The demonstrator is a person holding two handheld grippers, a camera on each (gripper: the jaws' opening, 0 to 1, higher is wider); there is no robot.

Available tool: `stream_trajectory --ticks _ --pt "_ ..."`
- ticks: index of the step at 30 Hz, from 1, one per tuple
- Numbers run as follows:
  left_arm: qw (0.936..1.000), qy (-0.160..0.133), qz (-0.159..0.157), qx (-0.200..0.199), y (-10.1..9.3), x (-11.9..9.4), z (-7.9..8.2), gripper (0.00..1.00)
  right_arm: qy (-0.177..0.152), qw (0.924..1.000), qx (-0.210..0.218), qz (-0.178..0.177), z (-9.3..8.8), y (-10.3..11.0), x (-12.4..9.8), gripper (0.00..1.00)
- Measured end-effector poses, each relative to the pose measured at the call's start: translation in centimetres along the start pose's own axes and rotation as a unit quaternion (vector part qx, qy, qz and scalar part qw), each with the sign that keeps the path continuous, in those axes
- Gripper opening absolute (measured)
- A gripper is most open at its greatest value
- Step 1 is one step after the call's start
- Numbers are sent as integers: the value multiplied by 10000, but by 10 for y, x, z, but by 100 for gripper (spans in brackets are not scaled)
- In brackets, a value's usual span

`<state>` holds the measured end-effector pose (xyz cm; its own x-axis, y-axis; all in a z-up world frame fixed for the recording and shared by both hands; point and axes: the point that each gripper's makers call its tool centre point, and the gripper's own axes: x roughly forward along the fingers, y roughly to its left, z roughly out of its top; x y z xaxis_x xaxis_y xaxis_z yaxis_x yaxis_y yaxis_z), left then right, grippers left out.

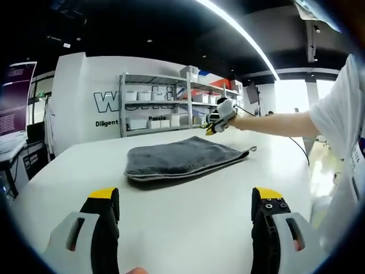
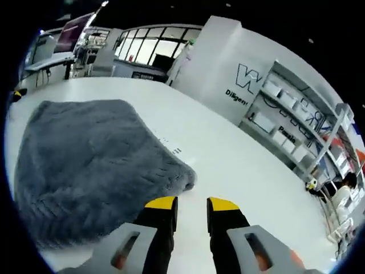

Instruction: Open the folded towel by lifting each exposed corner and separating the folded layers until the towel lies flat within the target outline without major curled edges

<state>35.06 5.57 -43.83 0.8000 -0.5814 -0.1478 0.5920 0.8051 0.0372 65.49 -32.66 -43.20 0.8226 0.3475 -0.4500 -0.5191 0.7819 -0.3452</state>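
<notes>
The folded towel [image 1: 183,159] lies on the white table [image 1: 188,222], dark grey and plush, its layers stacked with the fold edge along the near side in the left gripper view; a small hanging loop pokes out at its 3 o'clock corner. The left gripper [image 1: 191,208] hangs low over the bare tabletop at 6 o'clock from the towel, well apart from it, jaws spread wide with yellow tips and nothing between them. In that same view the right gripper [image 1: 219,117] shows at about 1 o'clock from the towel, held at the end of a person's outstretched arm [image 1: 274,123] (a white sleeve at the view's right edge); it sits beyond the towel's far corner, and whether it touches the cloth cannot be told from there.

In the right gripper view the towel [image 2: 91,171] spreads from 9 o'clock toward the centre, its rounded corner just beside the right gripper [image 2: 191,214]; the jaws stand a narrow gap apart, holding nothing, the nearer tip close to the corner at roughly 12 o'clock from it. Faint printed marks [image 2: 171,145] sit on the table just past the towel's edge. Metal shelving [image 1: 177,100] with white bins stands against a white wall behind the table.
</notes>
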Motion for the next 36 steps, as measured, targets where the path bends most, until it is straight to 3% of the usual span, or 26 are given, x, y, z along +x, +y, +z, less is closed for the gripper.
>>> stream_trajectory --ticks 7,14,19,25,30,36 --pt "10000 -8 -16 -1 -1 -1 2 95 -662 9950 595 449 6 38 -57 23" --pt "10000 -23 -10 23 1 0 5 95 -1057 9847 1166 753 9 84 -112 36" --pt "10000 39 10 13 6 1 1 95 -1211 9801 1303 884 6 120 -149 41" --pt "9999 146 7 -51 11 3 -7 96 -1379 9708 1650 1060 0 171 -184 59" --pt "9998 176 26 -103 16 5 -10 96 -1229 9725 1661 1071 -12 206 -197 68" --pt "9996 229 90 -108 19 0 -12 96 -1170 9766 1579 878 -17 227 -213 79"
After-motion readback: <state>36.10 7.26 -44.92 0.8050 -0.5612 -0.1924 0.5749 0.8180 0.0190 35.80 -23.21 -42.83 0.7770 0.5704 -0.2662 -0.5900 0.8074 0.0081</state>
